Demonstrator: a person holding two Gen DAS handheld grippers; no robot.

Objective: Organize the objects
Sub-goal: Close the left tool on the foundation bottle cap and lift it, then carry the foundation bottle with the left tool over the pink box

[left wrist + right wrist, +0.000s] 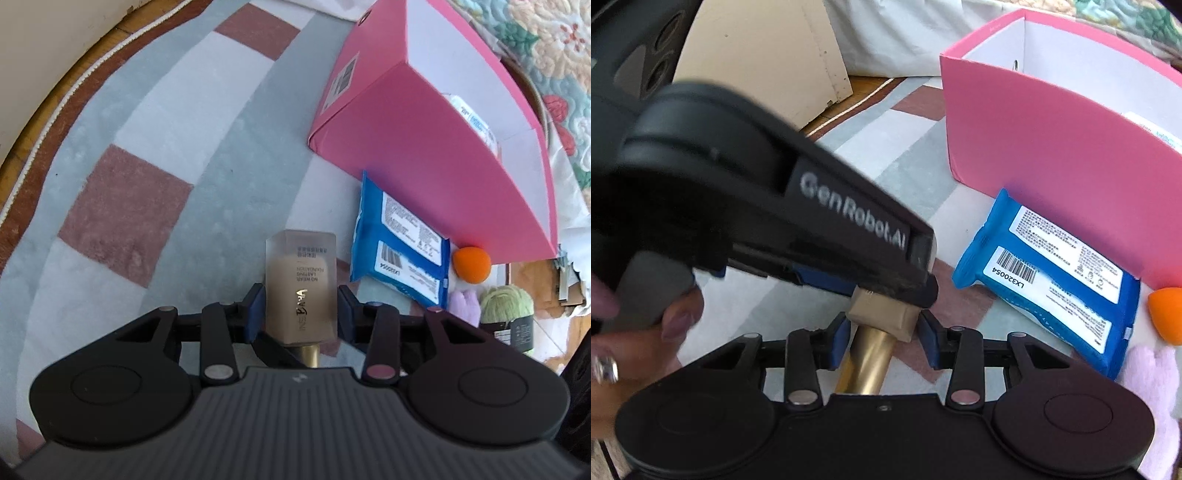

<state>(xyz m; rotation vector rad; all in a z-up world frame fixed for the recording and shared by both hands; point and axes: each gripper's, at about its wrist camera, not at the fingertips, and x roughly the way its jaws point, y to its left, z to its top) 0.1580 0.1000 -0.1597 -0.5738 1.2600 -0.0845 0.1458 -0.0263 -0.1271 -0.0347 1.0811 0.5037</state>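
A frosted foundation bottle [301,280] of beige liquid with a gold cap [308,356] sits between the blue pads of my left gripper [301,302], which is shut on its body. In the right wrist view the left gripper [905,295] reaches in from the left and covers most of the bottle [882,314]. My right gripper [884,339] is closed around the bottle's neck end, its pads against the shoulder and the gold cap [868,365]. The bottle hangs just above the checked rug [147,184].
An open pink box [424,155] stands at the right with a white-and-blue pack [476,118] inside. Beside it lie a blue wipes pack [399,251], an orange sponge [472,264], a lilac plush [463,306] and green yarn [508,306]. A hand [628,350] grips the left handle.
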